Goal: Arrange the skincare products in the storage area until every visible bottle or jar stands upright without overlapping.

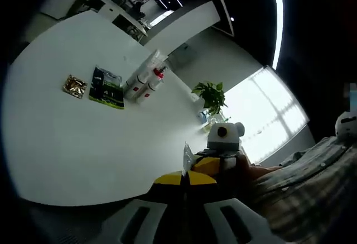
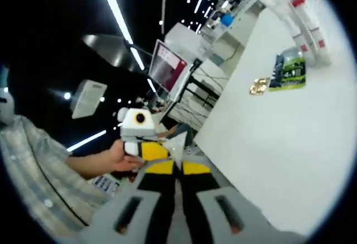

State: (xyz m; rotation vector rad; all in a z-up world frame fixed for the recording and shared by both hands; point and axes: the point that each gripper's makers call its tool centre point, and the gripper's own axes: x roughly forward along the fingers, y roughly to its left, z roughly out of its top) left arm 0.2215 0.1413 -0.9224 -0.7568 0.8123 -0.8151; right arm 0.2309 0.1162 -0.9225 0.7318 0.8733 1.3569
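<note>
Currently the white table (image 1: 83, 143) carries four items grouped toward its far edge. Two white tubes (image 1: 144, 80) with red caps lie on their sides, parallel and touching, not upright. Just beside them lies a flat green-and-black packet (image 1: 107, 87), glossy and rectangular, and next to that a small crinkled gold foil sachet (image 1: 75, 86), apart from the packet. The same group shows in the right gripper view: tubes (image 2: 304, 23), packet (image 2: 289, 71), sachet (image 2: 259, 86). Left gripper (image 1: 184, 185): yellow-padded jaws pressed together, nothing between them. Right gripper (image 2: 178, 166): jaws likewise closed on nothing. Both hover off the table's near edge, well apart from the products.
</note>
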